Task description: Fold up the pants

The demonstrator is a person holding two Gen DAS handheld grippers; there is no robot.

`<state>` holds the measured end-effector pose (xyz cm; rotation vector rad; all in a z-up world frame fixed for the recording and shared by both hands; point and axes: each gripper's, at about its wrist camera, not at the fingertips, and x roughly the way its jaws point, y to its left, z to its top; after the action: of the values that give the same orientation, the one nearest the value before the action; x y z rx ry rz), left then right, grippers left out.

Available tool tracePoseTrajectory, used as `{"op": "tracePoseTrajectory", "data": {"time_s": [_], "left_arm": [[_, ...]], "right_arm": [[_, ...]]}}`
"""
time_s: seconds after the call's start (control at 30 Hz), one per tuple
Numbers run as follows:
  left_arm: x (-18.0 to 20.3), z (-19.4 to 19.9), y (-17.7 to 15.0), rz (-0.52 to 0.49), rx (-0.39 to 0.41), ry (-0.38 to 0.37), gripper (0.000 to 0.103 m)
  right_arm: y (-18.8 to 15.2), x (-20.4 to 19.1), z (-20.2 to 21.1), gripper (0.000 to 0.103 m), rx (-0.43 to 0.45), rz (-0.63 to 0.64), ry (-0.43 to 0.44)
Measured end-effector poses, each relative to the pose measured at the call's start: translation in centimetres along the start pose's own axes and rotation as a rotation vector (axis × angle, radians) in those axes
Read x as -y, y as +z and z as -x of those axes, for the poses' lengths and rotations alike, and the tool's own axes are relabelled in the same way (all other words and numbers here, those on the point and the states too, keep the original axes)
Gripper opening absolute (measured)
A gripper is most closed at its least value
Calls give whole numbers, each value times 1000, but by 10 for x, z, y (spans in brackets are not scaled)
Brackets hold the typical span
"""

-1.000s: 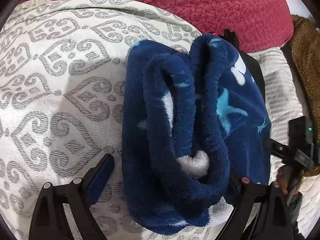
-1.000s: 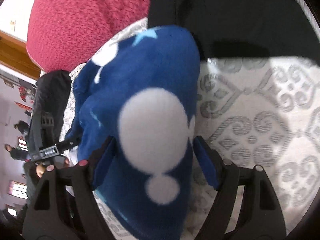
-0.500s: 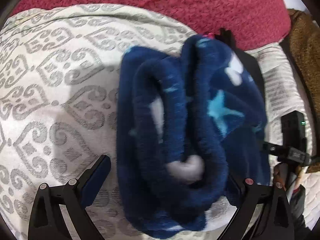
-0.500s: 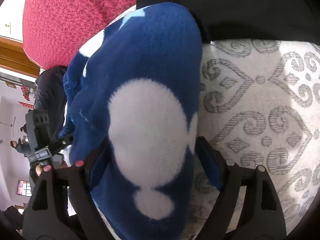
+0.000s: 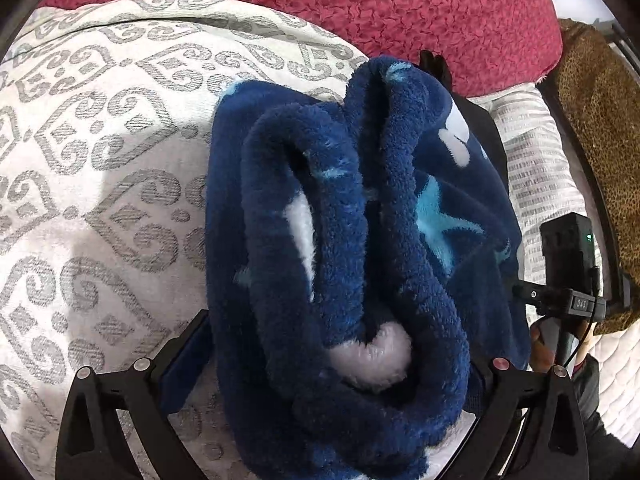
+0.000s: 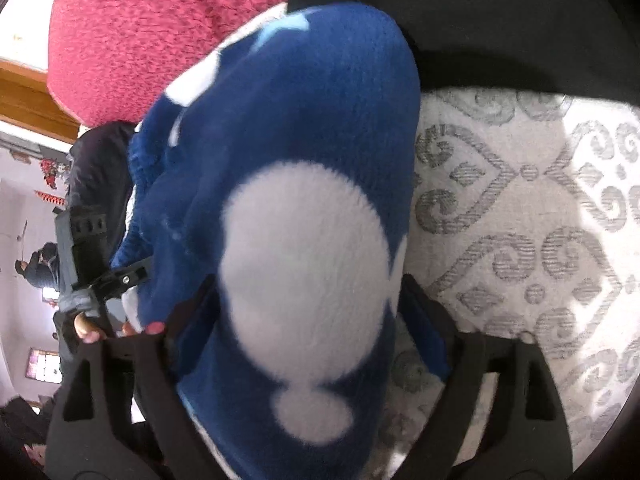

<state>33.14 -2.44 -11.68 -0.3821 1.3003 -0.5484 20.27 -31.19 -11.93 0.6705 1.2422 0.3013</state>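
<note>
The pants are dark blue fleece with white blobs and light blue stars, folded into a thick bundle on a white bedcover with grey scrolls. My left gripper straddles the bundle's layered end, fingers wide on both sides and pressed into the fleece. My right gripper straddles the other end of the bundle, its fingers against the fleece on both sides. The right gripper also shows at the right edge of the left wrist view.
A red knitted blanket lies at the far edge of the bed. A leopard-print cloth lies at the right. A black garment lies beyond the pants in the right wrist view. A room opens off the bed's left side.
The bundle has shifted slightly between both grippers and sits a little closer to the cameras. Both grippers keep the same wide hold around it.
</note>
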Motion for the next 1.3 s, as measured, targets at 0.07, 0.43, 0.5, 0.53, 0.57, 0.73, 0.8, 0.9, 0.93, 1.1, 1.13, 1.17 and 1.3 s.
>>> {"op": "tracePoseTrajectory", "data": {"time_s": [0.07, 0.43, 0.5, 0.53, 0.57, 0.73, 0.8, 0.9, 0.93, 1.1, 1.13, 1.17, 1.3], "left_arm": [[3, -2, 0, -3, 6, 22, 103], [23, 10, -11, -50, 53, 112, 62], [38, 18, -16, -105, 79, 159, 52], [47, 22, -18, -136, 91, 182, 48], [57, 27, -22, -167, 108, 201, 46], [80, 58, -33, -185, 167, 181, 45], [92, 71, -38, -207, 189, 175, 45], [117, 84, -43, -249, 219, 166, 46], [125, 87, -43, -259, 229, 158, 46], [176, 93, -32, -337, 273, 125, 46], [187, 94, -28, -356, 284, 126, 46], [201, 95, -20, -373, 298, 124, 47], [238, 99, 5, -392, 341, 80, 47]], "right_arm": [[3, -7, -5, 100, 21, 28, -24], [1, -18, -2, 73, 15, -22, -69], [-1, -27, 6, 58, 50, -1, -100], [-5, -36, 11, 50, 71, 31, -128], [-8, -44, 15, 48, 84, 55, -149], [-30, -67, 54, 45, 167, 133, -162], [-39, -70, 71, 45, 198, 157, -160], [-47, -71, 98, 45, 248, 161, -166], [-49, -69, 109, 45, 267, 156, -166], [-44, -60, 164, 45, 331, 165, -196], [-39, -61, 175, 45, 346, 176, -211], [-37, -61, 185, 46, 361, 187, -225], [-17, -55, 230, 47, 451, 219, -271]]}}
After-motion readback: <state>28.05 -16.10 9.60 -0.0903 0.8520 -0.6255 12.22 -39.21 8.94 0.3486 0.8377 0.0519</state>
